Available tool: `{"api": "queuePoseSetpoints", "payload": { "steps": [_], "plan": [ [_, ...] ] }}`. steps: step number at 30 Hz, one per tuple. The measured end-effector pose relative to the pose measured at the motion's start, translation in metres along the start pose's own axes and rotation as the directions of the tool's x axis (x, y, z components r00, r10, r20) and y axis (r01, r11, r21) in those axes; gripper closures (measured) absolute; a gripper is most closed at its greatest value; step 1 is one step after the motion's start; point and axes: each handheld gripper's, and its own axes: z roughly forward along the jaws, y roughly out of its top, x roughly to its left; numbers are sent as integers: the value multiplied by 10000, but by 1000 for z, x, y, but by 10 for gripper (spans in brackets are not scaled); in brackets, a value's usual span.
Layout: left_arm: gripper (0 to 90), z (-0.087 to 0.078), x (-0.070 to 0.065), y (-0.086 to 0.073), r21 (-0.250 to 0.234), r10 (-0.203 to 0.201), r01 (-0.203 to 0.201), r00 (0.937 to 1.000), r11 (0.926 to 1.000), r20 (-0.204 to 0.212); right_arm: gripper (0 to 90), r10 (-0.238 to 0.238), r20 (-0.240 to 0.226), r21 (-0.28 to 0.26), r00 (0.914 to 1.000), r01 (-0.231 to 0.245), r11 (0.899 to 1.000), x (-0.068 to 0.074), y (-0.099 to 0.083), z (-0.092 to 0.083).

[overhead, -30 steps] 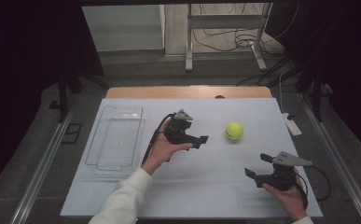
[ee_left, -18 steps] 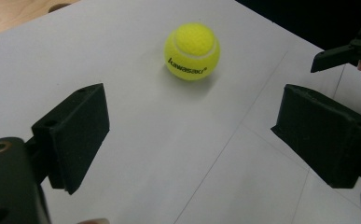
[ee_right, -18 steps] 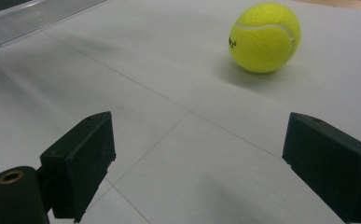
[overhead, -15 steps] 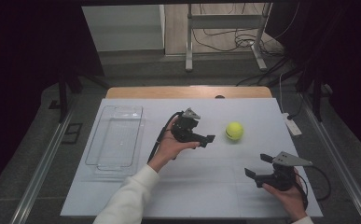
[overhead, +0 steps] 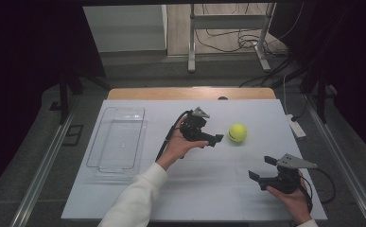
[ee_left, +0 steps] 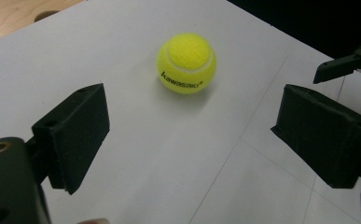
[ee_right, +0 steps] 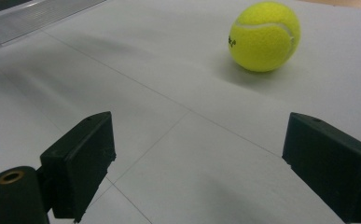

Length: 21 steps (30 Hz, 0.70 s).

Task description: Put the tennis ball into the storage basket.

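A yellow tennis ball (overhead: 237, 133) rests on the white table cover, right of centre. My left gripper (overhead: 214, 140) hovers just left of it, open, its jaws pointing at the ball with nothing between them. In the left gripper view the ball (ee_left: 186, 63) lies ahead of the wide-open left gripper (ee_left: 199, 135), beyond the jaw tips. My right gripper (overhead: 262, 168) is held near the front right, open and empty, well short of the ball. From the right gripper view the ball (ee_right: 264, 36) is far ahead, up and right of the right gripper (ee_right: 199, 158).
A clear plastic tray (overhead: 97, 137) lies empty at the left of the white cover; its edge (ee_right: 33, 18) shows in the right gripper view. A white power strip (overhead: 296, 126) sits by the right edge. The right gripper's jaw (ee_left: 350, 63) shows far off in the left gripper view.
My left gripper has moved to the right, closer to the tennis ball. The right gripper and the ball have stayed where they were.
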Motion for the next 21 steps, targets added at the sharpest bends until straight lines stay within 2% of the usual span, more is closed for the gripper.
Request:
{"api": "queuePoseSetpoints", "payload": {
  "steps": [21],
  "plan": [
    [110,13,3,8,194,48,-48,10000,9998,3,94,-21,-5,42,10000,21,10000,0,0,1]
  ]
}}
